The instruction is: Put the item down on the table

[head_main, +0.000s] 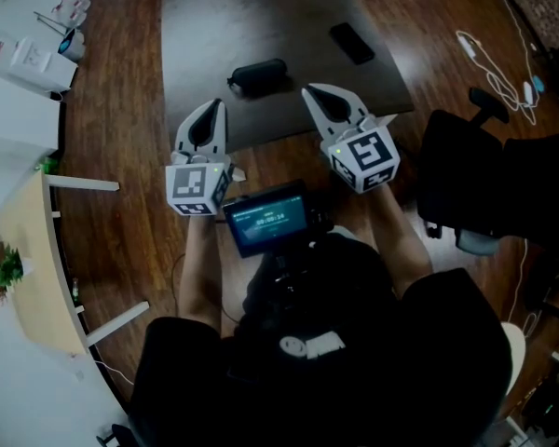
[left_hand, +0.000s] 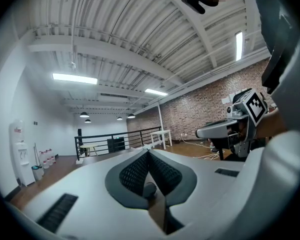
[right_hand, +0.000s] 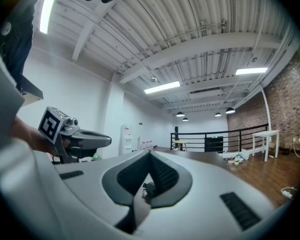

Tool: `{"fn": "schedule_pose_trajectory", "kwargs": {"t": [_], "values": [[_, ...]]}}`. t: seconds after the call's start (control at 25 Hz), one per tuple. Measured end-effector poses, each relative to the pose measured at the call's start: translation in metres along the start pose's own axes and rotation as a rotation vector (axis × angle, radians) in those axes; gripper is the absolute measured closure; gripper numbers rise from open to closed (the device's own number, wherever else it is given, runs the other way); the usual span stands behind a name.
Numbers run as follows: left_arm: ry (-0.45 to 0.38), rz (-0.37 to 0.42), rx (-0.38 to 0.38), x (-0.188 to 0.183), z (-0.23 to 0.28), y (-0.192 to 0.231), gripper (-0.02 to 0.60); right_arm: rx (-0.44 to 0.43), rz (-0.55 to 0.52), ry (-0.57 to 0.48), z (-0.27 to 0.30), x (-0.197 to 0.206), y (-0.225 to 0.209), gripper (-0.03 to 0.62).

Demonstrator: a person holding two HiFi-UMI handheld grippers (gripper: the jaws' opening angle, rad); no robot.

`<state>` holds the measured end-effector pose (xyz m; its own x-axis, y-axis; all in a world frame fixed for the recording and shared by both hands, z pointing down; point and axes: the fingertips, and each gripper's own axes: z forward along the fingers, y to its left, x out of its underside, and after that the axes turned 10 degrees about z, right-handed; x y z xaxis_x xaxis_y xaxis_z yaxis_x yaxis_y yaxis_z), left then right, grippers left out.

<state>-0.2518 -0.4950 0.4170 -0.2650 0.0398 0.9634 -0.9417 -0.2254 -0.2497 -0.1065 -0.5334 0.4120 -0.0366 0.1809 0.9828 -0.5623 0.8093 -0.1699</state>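
Note:
A black oblong pouch (head_main: 258, 75) lies on the dark tabletop (head_main: 214, 26), just beyond both grippers. My left gripper (head_main: 220, 106) is held level in front of the table's near edge, its jaws pressed together with nothing between them (left_hand: 149, 152). Beside it, my right gripper (head_main: 307, 90) reaches slightly over the table edge, right of the pouch, and is also shut and empty (right_hand: 150, 154). Each gripper shows in the other's view: the right one (left_hand: 225, 128) and the left one (right_hand: 82, 140). Both gripper views look out across the room, and the pouch is in neither.
A flat black slab like a phone (head_main: 351, 43) lies further back on the dark table. A black office chair (head_main: 475, 184) stands at the right, and a pale side table with a small plant (head_main: 23, 250) at the left. White cables (head_main: 489, 59) trail over the wooden floor.

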Motion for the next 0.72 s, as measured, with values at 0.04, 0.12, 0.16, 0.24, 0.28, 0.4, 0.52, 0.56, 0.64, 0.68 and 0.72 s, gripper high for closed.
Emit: {"fn": "schedule_pose_trajectory", "kwargs": {"t": [0.04,0.12,0.16,0.24,0.28,0.4,0.52,0.56,0.64,0.68,0.72], "values": [[-0.006,-0.006,0.003,-0.002,-0.006,-0.001,0.581,0.004,-0.007,-0.006,-0.003,-0.003,0.006,0.585],[-0.013,-0.011,0.004,-0.005,-0.021,-0.002,0.581,0.011,-0.016,-0.016,-0.011,-0.005,0.022,0.585],[-0.018,-0.012,0.004,-0.006,-0.030,-0.002,0.581,0.011,-0.018,-0.018,-0.016,-0.005,0.032,0.585],[-0.034,-0.015,0.003,-0.008,-0.049,-0.001,0.581,0.011,-0.022,-0.019,-0.025,-0.004,0.051,0.585],[-0.045,-0.016,0.001,-0.010,-0.058,-0.002,0.581,0.012,-0.027,-0.022,-0.030,-0.004,0.058,0.585],[-0.064,-0.014,-0.005,-0.015,-0.086,-0.008,0.581,0.010,-0.035,-0.034,-0.045,-0.004,0.082,0.585],[-0.084,-0.003,-0.024,-0.019,-0.124,-0.013,0.581,0.003,-0.048,-0.050,-0.062,-0.002,0.113,0.585],[-0.092,0.000,-0.032,-0.021,-0.137,-0.015,0.581,0.002,-0.049,-0.055,-0.068,-0.001,0.124,0.585],[-0.100,-0.006,-0.042,-0.021,-0.166,-0.022,0.581,-0.004,-0.049,-0.056,-0.082,0.005,0.150,0.585],[-0.104,-0.010,-0.046,-0.020,-0.181,-0.025,0.581,-0.009,-0.050,-0.052,-0.089,0.010,0.164,0.585],[-0.108,-0.012,-0.048,-0.021,-0.195,-0.029,0.581,-0.012,-0.052,-0.050,-0.097,0.013,0.177,0.585]]}}
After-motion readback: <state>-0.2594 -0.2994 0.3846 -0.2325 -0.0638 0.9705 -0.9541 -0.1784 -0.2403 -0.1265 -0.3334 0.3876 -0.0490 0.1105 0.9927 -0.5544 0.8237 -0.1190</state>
